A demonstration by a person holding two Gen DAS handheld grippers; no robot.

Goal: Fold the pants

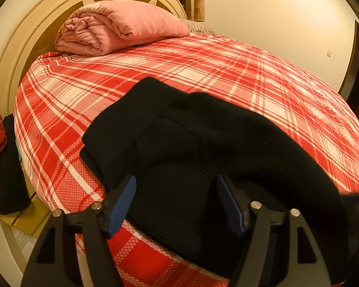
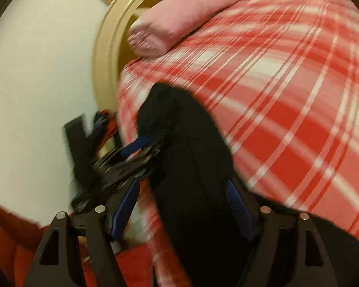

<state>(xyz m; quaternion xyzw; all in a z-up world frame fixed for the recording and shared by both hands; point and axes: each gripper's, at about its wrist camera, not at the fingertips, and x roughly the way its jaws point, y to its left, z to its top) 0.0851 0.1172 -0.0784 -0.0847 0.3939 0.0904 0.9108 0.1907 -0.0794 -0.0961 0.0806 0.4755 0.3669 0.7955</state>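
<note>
Holding both tools low over the near edge of the bed, I keep them close to the cloth so I can fold it. My left hand-held gripper (image 1: 176, 205) has its blue fingers spread wide, letting go, with the black pants (image 1: 179, 131) lying loose between them. My right hand-held gripper (image 2: 183, 209) is spread too, and nothing is pinched. The pants lie bunched on the red checked sheet (image 1: 227, 71), where it is flat. Farther off a pink blanket (image 1: 122, 26) sits rolled by the headboard (image 1: 16, 47), out of my way.
</note>
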